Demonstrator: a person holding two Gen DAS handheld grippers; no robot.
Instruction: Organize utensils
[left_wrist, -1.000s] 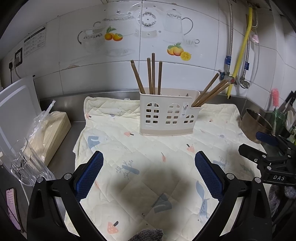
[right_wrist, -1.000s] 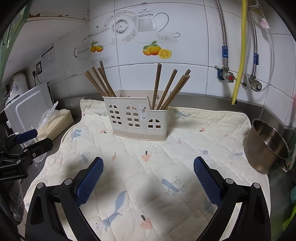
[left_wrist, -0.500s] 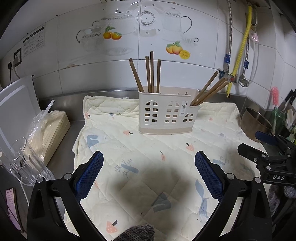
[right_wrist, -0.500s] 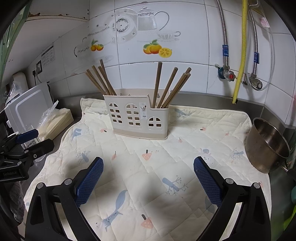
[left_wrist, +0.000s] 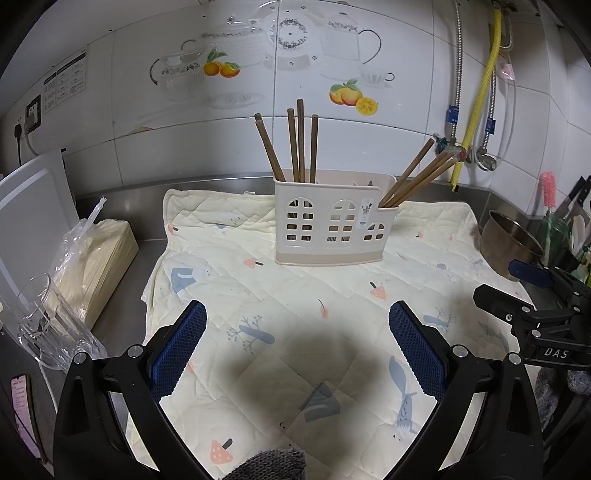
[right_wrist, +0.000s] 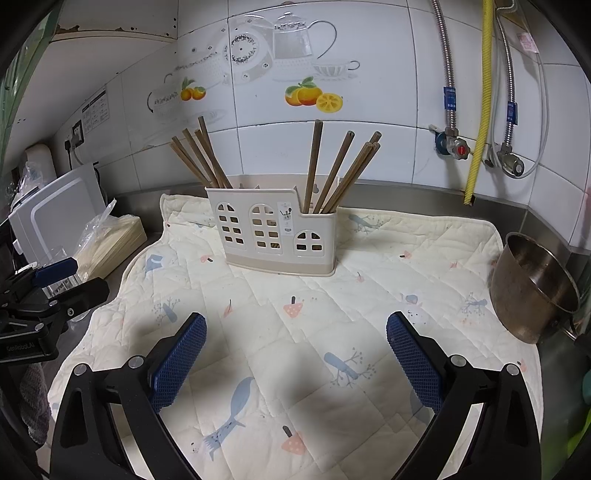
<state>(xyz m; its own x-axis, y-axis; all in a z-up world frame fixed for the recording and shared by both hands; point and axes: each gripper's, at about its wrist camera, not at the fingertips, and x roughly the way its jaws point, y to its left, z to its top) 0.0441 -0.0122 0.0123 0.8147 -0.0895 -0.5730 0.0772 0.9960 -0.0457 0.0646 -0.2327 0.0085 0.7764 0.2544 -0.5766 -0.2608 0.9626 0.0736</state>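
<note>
A cream plastic utensil holder (left_wrist: 332, 225) with window cut-outs stands on a quilted cloth (left_wrist: 280, 295); it also shows in the right wrist view (right_wrist: 273, 232). Several brown chopsticks stand in its left compartment (left_wrist: 299, 144) and several lean out of its right one (left_wrist: 417, 177). My left gripper (left_wrist: 297, 339) is open and empty, above the cloth in front of the holder. My right gripper (right_wrist: 295, 350) is open and empty, also above the cloth. Each gripper shows at the edge of the other's view: the right one (left_wrist: 532, 295) and the left one (right_wrist: 48, 291).
A steel bowl (right_wrist: 532, 288) sits at the cloth's right edge. A clear glass (left_wrist: 48, 325), a bagged stack of wooden sticks (left_wrist: 92, 266) and a white board (left_wrist: 29, 206) are at the left. Pipes and valves (right_wrist: 476, 140) run on the tiled wall.
Both grippers have shifted only slightly; the holder sits a little lower and farther in the right view. Nothing was taken hold of or let go.
</note>
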